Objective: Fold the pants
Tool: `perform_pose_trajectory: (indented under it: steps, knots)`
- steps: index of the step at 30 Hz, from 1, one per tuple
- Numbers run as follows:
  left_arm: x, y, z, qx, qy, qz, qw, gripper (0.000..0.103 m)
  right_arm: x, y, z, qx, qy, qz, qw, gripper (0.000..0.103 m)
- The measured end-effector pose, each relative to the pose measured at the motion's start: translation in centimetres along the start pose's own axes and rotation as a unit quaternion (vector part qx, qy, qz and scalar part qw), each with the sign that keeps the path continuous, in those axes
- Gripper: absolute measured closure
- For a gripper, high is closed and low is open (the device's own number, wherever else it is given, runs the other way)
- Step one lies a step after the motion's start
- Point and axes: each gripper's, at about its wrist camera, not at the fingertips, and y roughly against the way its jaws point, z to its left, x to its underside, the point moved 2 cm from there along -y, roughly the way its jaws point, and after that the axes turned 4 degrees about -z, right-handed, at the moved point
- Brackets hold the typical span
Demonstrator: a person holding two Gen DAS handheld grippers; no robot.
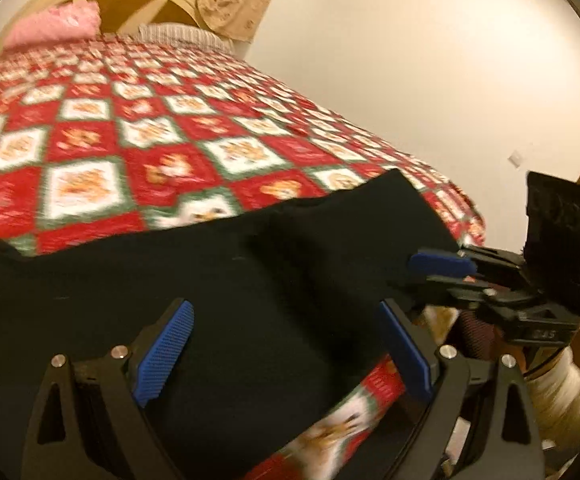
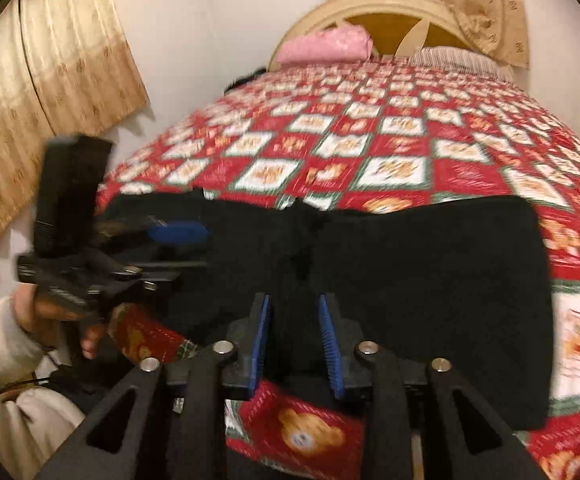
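The black pants (image 2: pixel 389 280) are laid flat across the near part of the bed, on the red, white and green patterned quilt (image 2: pixel 369 140). The near edge of the pants runs close to the near edge of the bed.

The left gripper (image 1: pixel 286 336) is positioned over the pants with its blue pads (image 1: pixel 166 352) spread wide; black cloth is seen between and below them, but no pad is seen pressing on it. In the right wrist view this gripper (image 2: pixel 194 246) is located at the left end of the pants, held by a hand (image 2: pixel 50 316) in a white sleeve (image 2: pixel 2 344).

The right gripper (image 2: pixel 295 340) is positioned above the near edge of the pants, near their middle. Its jaws stand partly apart, with cloth visible in the gap; no grip is shown. In the left wrist view it (image 1: pixel 445 270) is located at the right end of the pants.

Beyond the pants, a wide stretch of quilt extends to the pink pillow (image 2: pixel 325 44) and the headboard (image 2: pixel 369 12). A wall (image 1: pixel 429 60) borders the bed's far side edge.
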Motion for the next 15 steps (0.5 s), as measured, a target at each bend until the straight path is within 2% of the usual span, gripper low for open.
perform_pose_trajectory:
  steps: [1, 2, 5, 7, 9, 11, 12, 14, 15]
  knots:
    - [-0.1, -0.4, -0.3, 0.007, 0.009, 0.004, 0.9999, 0.010, 0.0, 1.3, -0.7, 0.004, -0.004, -0.022, 1.000, 0.058]
    - [-0.2, -0.8, -0.5, 0.015, 0.016, 0.006, 0.9997, 0.010, 0.1, 2.2, -1.3, 0.012, -0.007, -0.040, 0.999, 0.055]
    - [-0.7, -2.1, -1.3, 0.032, 0.038, 0.015, 0.9987, 0.015, 0.3, 4.5, -3.8, 0.034, -0.039, -0.094, 0.994, 0.055]
    - [-0.8, -3.0, -1.3, 0.016, 0.048, 0.026, 0.9984, 0.020, 0.7, 5.3, -5.2, 0.034, -0.069, -0.119, 0.990, 0.055]
    - [-0.9, -3.5, -1.4, 0.006, 0.050, 0.026, 0.9984, 0.022, 0.9, 5.6, -6.0, 0.030, -0.082, -0.126, 0.988, 0.055]
    - [-0.8, -3.7, -1.5, 0.006, 0.052, 0.024, 0.9983, 0.022, 0.8, 5.5, -6.2, 0.042, -0.074, -0.130, 0.988, 0.055]
    - [-0.9, -3.7, -1.6, 0.003, 0.052, 0.021, 0.9984, 0.025, 0.8, 5.5, -6.4, 0.046, -0.074, -0.135, 0.987, 0.055]
    - [-0.9, -3.8, -1.7, -0.011, 0.046, 0.018, 0.9987, 0.040, 0.8, 5.6, -6.9, 0.040, -0.088, -0.145, 0.985, 0.055]
    - [-1.0, -3.9, -1.6, -0.020, 0.044, 0.016, 0.9987, 0.057, 0.8, 5.6, -7.1, 0.039, -0.096, -0.150, 0.983, 0.055]
